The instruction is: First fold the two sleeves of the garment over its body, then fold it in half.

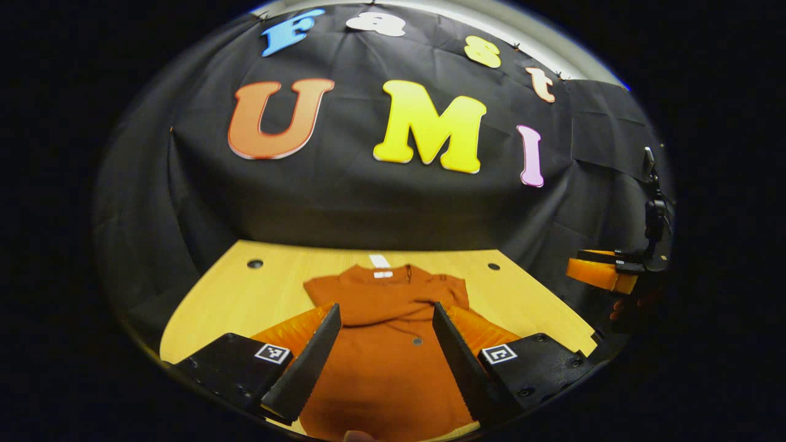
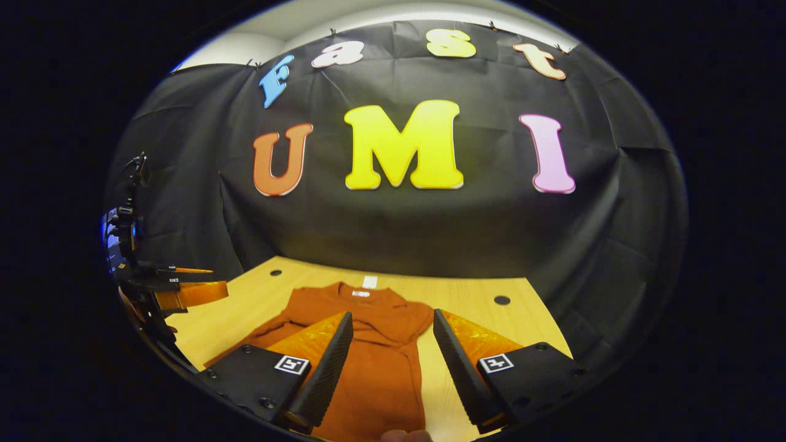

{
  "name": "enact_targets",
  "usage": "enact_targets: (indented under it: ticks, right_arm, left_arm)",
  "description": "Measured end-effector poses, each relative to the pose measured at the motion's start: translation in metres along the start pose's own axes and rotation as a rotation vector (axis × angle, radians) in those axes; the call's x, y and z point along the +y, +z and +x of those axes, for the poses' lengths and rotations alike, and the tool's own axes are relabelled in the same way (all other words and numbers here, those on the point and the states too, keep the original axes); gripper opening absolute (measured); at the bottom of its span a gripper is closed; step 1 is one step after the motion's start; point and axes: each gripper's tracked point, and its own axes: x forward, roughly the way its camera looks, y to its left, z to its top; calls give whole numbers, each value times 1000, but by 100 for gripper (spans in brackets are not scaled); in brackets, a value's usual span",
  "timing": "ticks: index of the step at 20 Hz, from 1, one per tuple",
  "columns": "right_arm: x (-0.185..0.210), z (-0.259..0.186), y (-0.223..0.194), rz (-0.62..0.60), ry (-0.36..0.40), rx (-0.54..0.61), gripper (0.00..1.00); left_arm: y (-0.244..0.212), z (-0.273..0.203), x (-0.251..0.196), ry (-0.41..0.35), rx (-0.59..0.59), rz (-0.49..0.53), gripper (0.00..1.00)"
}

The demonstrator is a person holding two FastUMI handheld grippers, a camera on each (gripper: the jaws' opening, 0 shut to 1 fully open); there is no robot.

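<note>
The rust garment (image 1: 384, 344) lies flat on the table (image 1: 245, 294) at lower centre, collar far, sleeves apparently folded over its body. Both my jaws hang released above it. I judge the halving fold remains, needing hem corners pinched.

bare table (image 1: 245, 294) flanking garment (image 1: 387, 344), black cloth wall (image 1: 344, 209) behind (close)

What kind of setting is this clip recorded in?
Most likely a staged recording booth, not a home. A black cloth backdrop hangs behind a bare wooden table with round holes in its top, and the only item laid out is a rust-orange garment, seen from both gripper views.
</note>
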Motion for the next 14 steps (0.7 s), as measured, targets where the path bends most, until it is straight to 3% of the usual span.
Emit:
enact_targets:
  ticks: [3, 7, 11, 14]
  right_arm:
    - [-15, -12, -44, 2, 9, 104, 84]
    - [-20, -38, -115, 40, 83, 281, 84]
    - [-44, -65, -199, 36, 45, 457, 85]
    - [-54, -75, -242, 52, -5, 543, 85]
  left_arm:
    - [-49, -12, 31, 5, 137, -18, 98]
    - [-128, -50, 63, -24, 366, -47, 99]
    - [-198, -83, 102, 19, 541, -57, 99]
    - [-223, -86, 98, 22, 601, -133, 99]
